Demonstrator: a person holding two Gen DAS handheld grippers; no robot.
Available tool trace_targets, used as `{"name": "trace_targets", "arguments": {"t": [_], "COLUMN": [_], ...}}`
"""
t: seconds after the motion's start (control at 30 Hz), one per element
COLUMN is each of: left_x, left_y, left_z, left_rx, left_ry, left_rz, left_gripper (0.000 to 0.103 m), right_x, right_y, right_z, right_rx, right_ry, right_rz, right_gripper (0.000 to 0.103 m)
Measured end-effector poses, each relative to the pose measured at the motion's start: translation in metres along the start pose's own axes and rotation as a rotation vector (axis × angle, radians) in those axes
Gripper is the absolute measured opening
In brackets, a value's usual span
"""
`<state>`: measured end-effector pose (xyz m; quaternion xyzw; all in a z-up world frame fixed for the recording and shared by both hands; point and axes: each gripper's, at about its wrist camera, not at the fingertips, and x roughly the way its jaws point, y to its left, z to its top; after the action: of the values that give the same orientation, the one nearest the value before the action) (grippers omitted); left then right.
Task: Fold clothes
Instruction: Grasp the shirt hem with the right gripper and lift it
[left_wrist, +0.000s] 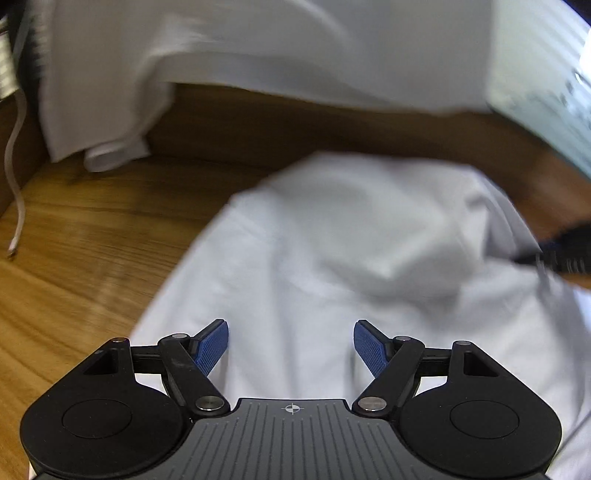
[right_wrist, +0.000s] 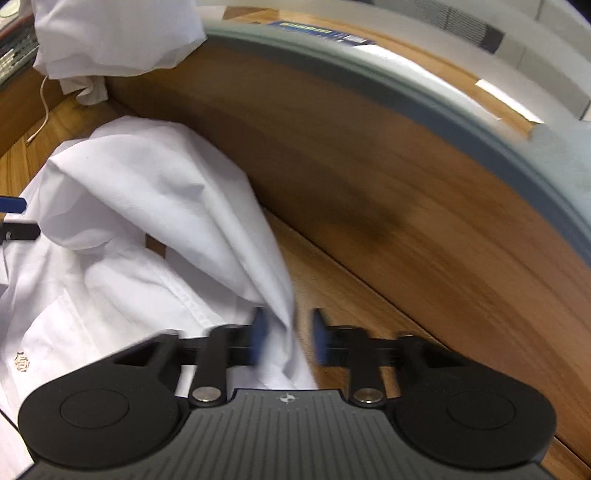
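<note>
Right gripper (right_wrist: 288, 339) pads motion-blurred

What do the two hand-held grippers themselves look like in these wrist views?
Both match. The left hand-held gripper and right hand-held gripper have matte black linkage arms with silver pivot pins, blue textured finger pads, two round black housings and a grey ribbed centre plate bearing a small crosshair mark. No cables or sleeves show.

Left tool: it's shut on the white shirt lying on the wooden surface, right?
Not quite. The left tool is open: its blue pads stand wide apart over the white shirt and grip nothing, as the left wrist view shows. The shirt does lie on the wooden surface.
</note>
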<state>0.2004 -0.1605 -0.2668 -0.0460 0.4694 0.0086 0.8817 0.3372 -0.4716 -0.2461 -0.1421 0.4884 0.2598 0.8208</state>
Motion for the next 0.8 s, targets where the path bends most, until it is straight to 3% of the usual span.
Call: {"name": "trace_targets", "arguments": {"t": [0.2,0.4,0.53,0.7,0.8], "left_x": [0.017,0.019,0.020,0.022,0.022], "left_y": [-0.008,-0.011,-0.014,-0.018,-0.020], "left_z": [-0.010,-0.012,-0.017,-0.020,-0.021], "left_rx": [0.047,0.043,0.048,0.040,0.033], "left_ry": [0.046,0.047,0.032,0.019,0.017], "left_rz": [0.049,0.066,0.064,0.066,0.073], "left_gripper": [0.078,0.082,0.089,0.091,0.091], "right_x": [-0.035,-0.112,-0.163,-0.196,-0.199], "right_y": [0.023,0.047,0.076,0.131,0.146], "right_z": [0.014,0.036,0.043,0.021,-0.001], "right_rx": [-0.094,-0.175,-0.299,-0.533,-0.572], "right_ry": [-0.095,-0.258,-0.371,-0.371,-0.316], "right_rz": [-0.096,-0.208,-0.319,-0.449,-0.485], "right_gripper": [0.001,0.001,0.001,0.001,0.001]}}
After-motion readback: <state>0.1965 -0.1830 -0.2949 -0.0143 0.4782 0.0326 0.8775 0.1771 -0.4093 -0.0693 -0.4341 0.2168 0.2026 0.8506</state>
